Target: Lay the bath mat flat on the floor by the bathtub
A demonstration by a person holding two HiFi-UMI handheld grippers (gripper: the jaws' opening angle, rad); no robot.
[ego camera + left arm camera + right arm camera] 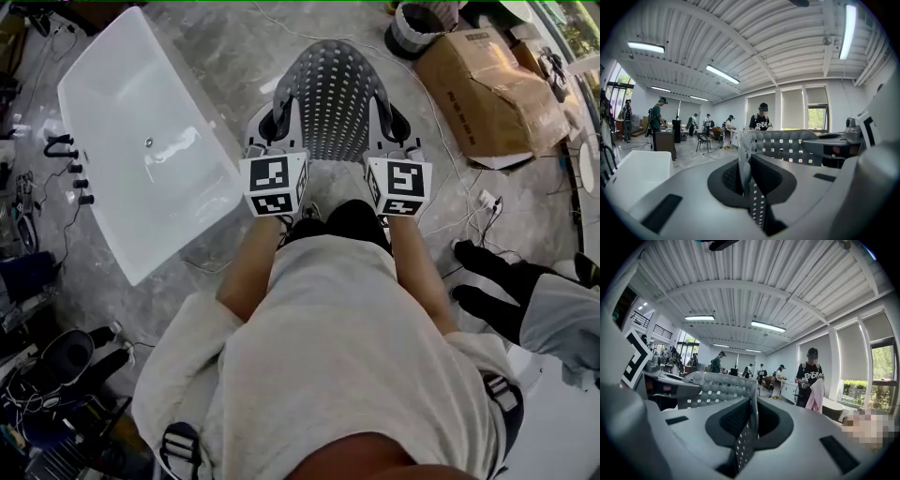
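item: mat [330, 98]. grey, perforated, limp. it is carried in front of me, off the floor as far as i can judge, just right of the tub [141, 141], with its far end bowing away from me.

item: left gripper [270, 127]. clenched on the mat's near left edge. in its own view the jaws meet on a folded strip of mat [787, 145], with no gap.

item: right gripper [398, 127]. clenched on the near right edge in the same way. its own view shows the mat [719, 387] pinched between the pads.

item: tub. white, set at an angle along my left. its long side is the line to lay against.

item: floor [234, 47]. grey stone look. there is a bare patch beyond the mat and beside the tub.

item: cables [459, 178]. white, trailing on the floor at the right, near the landing area.

item: box [487, 89]. cardboard, far right, well apart from the mat.

handling notes, my judgement:
- square the mat's long edge to the tub's side before lowering.
- bring both grippers down level and together, so the far end touches first.
- draw back towards me as it settles, so the sag rolls out flat instead of folding under.
- hold the hands well apart to take up the bow in the middle.
- stay left of the cables. a lump beneath would stop the mat lying flat.
- release both only once the near edge rests on the floor.
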